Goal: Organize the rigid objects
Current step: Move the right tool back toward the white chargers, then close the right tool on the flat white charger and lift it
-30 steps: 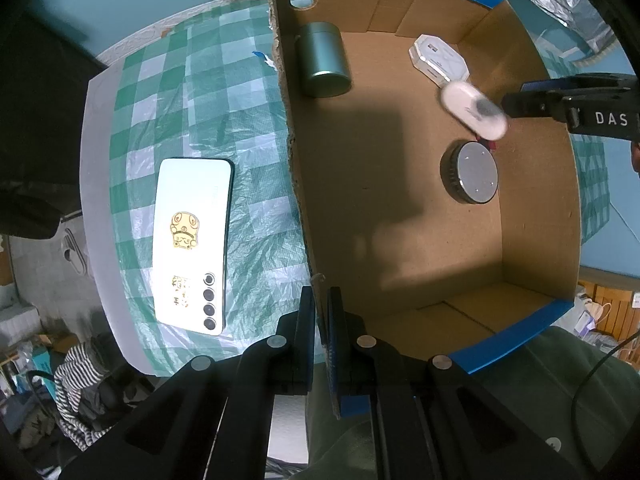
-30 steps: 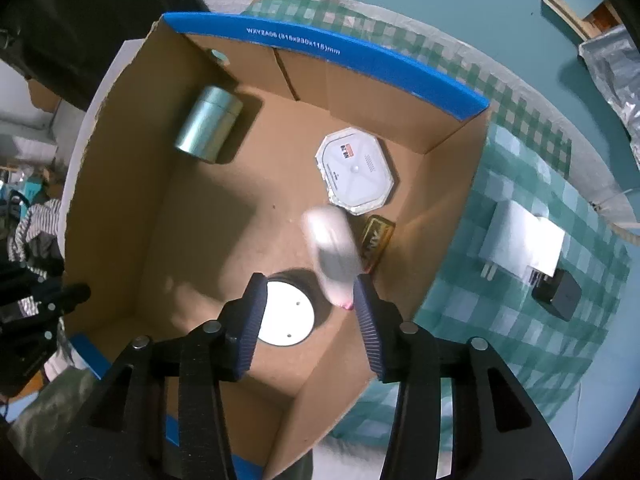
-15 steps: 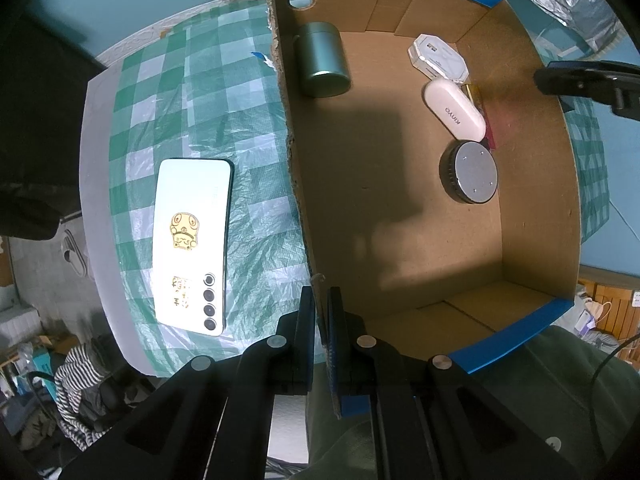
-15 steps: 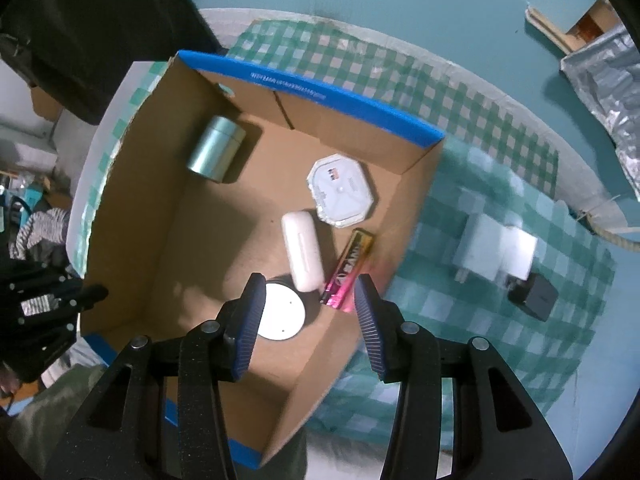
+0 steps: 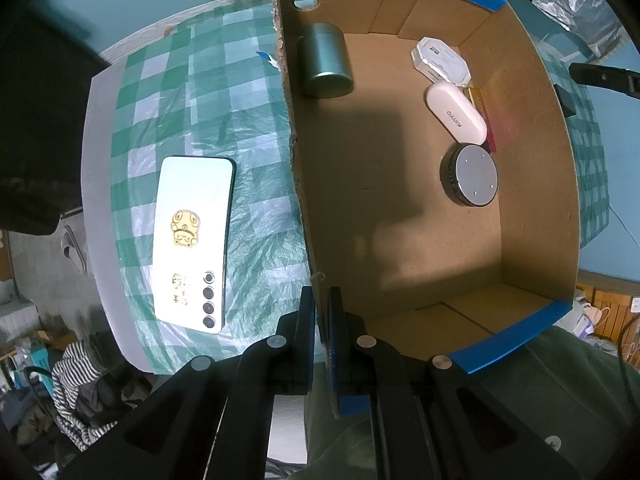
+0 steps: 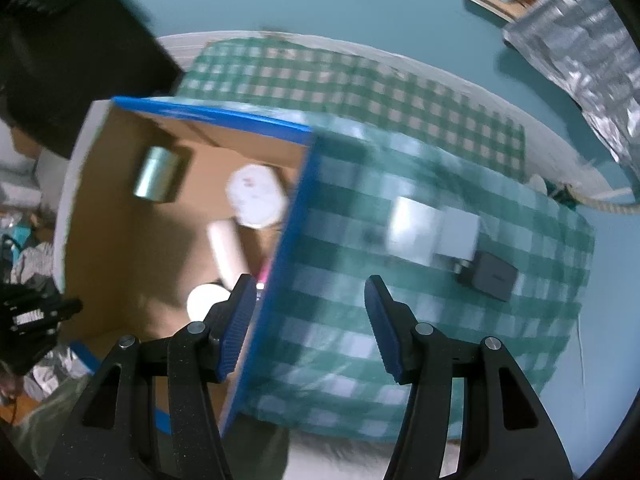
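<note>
The left gripper point(image 5: 319, 312) clamped the cardboard box point(image 5: 532, 184) wall, lower centre. The right gripper point(image 6: 310, 312) had just widened, jaws empty.

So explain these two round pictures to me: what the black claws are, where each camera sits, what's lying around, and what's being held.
A person holds a two-finger gripper in each hand; each carries a fisheye camera looking down along its fingers.

The left gripper is shut, clamped on the wall of the cardboard box. In the box lie a green tin, an octagonal white case, a white oval case and a round disc. A phone lies on the checked cloth.

The right gripper, empty with jaws just opening, is above the cloth near white and black blocks.
</note>
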Available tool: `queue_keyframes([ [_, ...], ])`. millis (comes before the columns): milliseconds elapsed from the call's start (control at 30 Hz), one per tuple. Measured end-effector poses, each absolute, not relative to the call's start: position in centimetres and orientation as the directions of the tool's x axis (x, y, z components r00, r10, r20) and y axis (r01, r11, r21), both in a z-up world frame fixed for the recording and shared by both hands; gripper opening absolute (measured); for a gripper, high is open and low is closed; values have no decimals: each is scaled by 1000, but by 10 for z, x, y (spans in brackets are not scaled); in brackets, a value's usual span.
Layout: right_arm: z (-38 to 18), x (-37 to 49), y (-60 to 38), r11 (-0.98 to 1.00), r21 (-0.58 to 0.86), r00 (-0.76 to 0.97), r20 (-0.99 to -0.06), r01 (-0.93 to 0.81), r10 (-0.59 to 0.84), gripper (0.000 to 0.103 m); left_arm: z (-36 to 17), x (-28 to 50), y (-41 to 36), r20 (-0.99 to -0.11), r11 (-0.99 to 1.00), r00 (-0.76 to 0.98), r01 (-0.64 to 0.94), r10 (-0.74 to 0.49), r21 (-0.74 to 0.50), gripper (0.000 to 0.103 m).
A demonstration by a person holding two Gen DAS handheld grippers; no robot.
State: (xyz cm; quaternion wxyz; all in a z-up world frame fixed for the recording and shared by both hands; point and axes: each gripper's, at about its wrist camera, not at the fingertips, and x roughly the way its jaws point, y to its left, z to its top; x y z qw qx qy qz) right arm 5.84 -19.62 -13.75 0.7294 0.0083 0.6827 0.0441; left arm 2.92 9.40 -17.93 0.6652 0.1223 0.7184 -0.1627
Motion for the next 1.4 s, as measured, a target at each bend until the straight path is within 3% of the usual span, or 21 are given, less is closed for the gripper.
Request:
queue_keyframes([
  [400,-206,67,-277,982,91,-72,-992,165,104,57,-179,28,94,-996,920,-79,386,-36,-64,5],
  [700,-241,81,-298,952,141,-73,-983,272,167,57,-179,29,96,-996,928,-78,368,-36,-62,5],
  [1400,-265,88,-273,980,59,-128,-988,190,84,52,-181,30,96,-996,933,-86,356,-32,-61,5],
])
